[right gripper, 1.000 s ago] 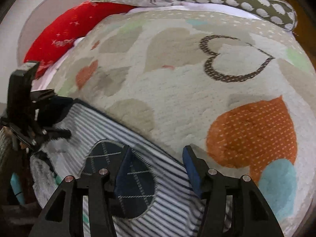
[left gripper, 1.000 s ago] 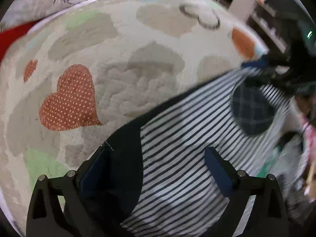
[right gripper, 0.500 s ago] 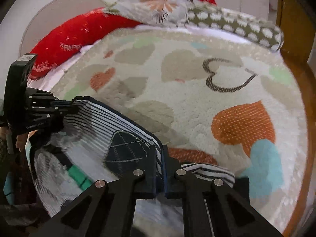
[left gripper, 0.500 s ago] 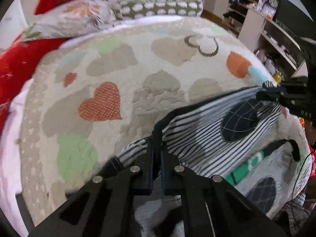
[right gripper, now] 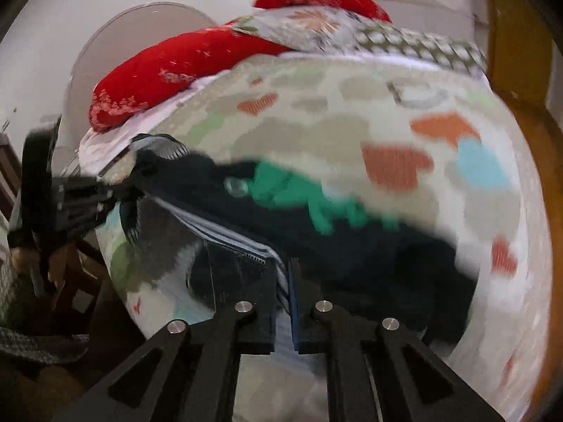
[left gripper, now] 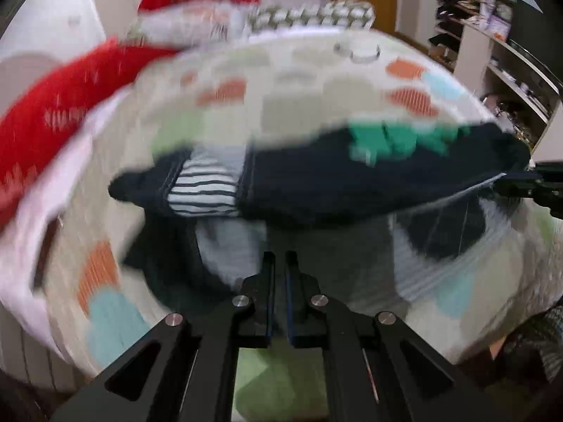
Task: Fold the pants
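Pants of navy and striped cloth with green lettering (left gripper: pixel 352 183) hang stretched above the heart-patterned fleece blanket (left gripper: pixel 299 91) in the left wrist view; the left gripper (left gripper: pixel 277 281) is pinched nearly closed on a fold of them. Right wrist view: the right gripper (right gripper: pixel 284 299) clamps the striped waistband edge; judging by the blur, carry both corners level and taut toward the far side before lowering.

Soft, even indoor light; heavy motion blur smears both views, fisheye bending and black vignetting at the corners.
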Available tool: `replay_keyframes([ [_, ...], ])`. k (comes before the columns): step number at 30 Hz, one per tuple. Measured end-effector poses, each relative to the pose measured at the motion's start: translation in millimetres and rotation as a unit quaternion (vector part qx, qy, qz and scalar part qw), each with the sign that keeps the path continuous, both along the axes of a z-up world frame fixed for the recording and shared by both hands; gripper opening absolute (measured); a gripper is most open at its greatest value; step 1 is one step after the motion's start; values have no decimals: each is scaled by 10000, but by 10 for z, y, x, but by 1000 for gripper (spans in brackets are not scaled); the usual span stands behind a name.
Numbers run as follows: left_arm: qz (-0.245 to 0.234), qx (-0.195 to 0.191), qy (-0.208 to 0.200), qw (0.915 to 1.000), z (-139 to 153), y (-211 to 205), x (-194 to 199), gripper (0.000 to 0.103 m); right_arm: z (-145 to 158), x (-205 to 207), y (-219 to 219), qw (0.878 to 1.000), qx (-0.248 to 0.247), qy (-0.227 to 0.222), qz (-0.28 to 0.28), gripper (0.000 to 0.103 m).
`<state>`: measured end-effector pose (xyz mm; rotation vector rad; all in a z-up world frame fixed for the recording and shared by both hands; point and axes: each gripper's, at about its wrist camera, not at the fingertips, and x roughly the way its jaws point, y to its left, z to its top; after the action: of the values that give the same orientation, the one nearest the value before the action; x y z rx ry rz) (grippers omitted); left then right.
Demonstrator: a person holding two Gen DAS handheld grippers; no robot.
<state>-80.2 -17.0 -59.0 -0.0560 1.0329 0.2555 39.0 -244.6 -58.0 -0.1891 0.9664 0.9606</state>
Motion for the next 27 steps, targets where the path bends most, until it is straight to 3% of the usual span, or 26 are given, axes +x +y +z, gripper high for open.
replay_keyframes([
  [2, 242, -250, 76, 9994, -97, 53, -149, 5, -153, -50, -156, 9991, 46, 320, -258, 14],
  [6, 652, -892, -292, 9934, 27, 236, -539, 7, -215, -112, -571, 9931, 424, 663, -871, 15],
  [8, 844, -1084, -580, 9888, 163, 352, -718, 21, -168, -158, -819, 9880, 651, 665, -1234, 25],
  [10, 1107, -1179, -793, 9836, 276, 499, -766, 64, -115, -181, -1064, 9798, 912, 636, -1661, 41],
  [11, 1325, -1258, -907, 9790, 317, 605, -755, 72, -99, -181, -1178, 9748, 1063, 631, -1856, 48],
  [14, 1646, -1720, -1012, 9660, 327, 881, -551, 75, -97, -150, -1335, 9649, 1291, 692, -2180, 49],
  [16, 1781, -2009, -961, 9585, 250, 1007, -336, 75, -114, -125, -1344, 9625, 1316, 712, -2263, 49],
  [18, 1792, -2146, -815, 9567, 162, 1057, -140, 75, -142, -104, -1307, 9619, 1310, 752, -2280, 49],
  [19, 1833, -2168, -701, 9563, 107, 1064, -36, 69, -151, -83, -1296, 9618, 1309, 776, -2278, 49],
  [20, 1876, -2149, -584, 9567, 60, 1058, 42, 56, -168, -77, -1281, 9614, 1303, 799, -2289, 49],
  [21, 1917, -2106, -402, 9578, 11, 1038, 95, 11, -177, -64, -1283, 9607, 1297, 798, -2320, 49],
  [22, 1945, -2117, -147, 9577, -53, 998, 135, 11, -189, -65, -1291, 9601, 1286, 783, -2355, 49],
  [25, 1994, -1717, -70, 9647, -24, 844, 29, 10, -189, -68, -1346, 9580, 1304, 766, -2437, 49],
  [27, 2048, -1798, -97, 9621, 18, 809, -119, 10, -154, -48, -1381, 9569, 1354, 732, -2463, 49],
])
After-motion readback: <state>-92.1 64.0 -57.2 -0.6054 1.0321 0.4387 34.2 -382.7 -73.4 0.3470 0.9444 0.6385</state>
